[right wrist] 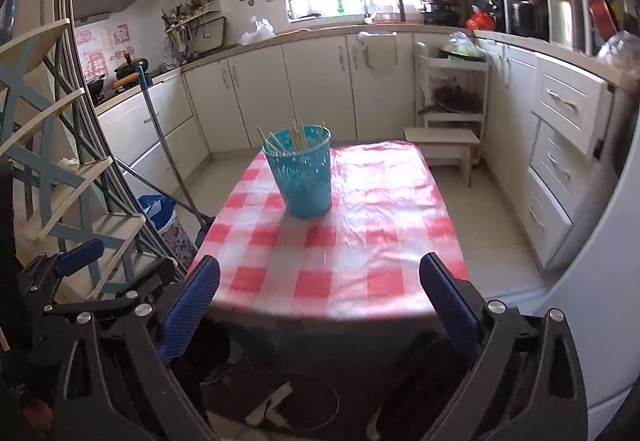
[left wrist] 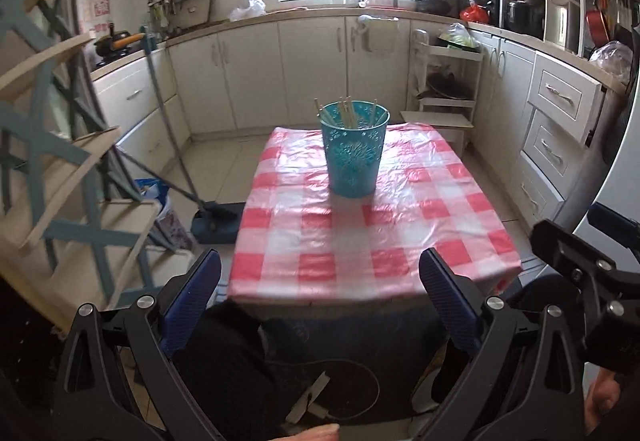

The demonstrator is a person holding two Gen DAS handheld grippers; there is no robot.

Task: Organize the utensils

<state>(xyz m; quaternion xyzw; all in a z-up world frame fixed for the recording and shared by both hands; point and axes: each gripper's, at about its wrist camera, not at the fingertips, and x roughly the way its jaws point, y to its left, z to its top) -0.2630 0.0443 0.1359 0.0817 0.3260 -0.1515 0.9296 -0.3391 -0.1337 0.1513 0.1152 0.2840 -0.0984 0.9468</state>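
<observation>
In the left wrist view, the turquoise cup (left wrist: pixel 354 149) stands upright in the centre of the frame, on the far half of the table (left wrist: pixel 420 241) with the red and white checked cloth. Pale chopsticks (left wrist: pixel 347 112) stick out of its top, leaning in several directions. No utensil lies loose on the cloth here, so I judge that the sorting is finished or almost finished, and that the step in hand is to take the grippers away. To do it well, both tools should travel clear of the cup and the table edge, so that nothing is tipped. The left gripper (left wrist: pixel 320 297) is at the bottom of the frame, its blue fingers (left wrist: pixel 192 301) wide apart, with nothing between them and touching nothing. At the right edge, a part of the right gripper (left wrist: pixel 576 261) shows.

In the right wrist view, the cup (right wrist: pixel 302 177) is a little left of centre and the chopsticks (right wrist: pixel 297 139) are inside it. The right gripper (right wrist: pixel 320 297) is also at the bottom of the frame, before the near table edge. Its fingers (right wrist: pixel 450 301) are spread fully and are empty. The left gripper (right wrist: pixel 76 257) appears at the lower left, well apart from the cup.
</observation>
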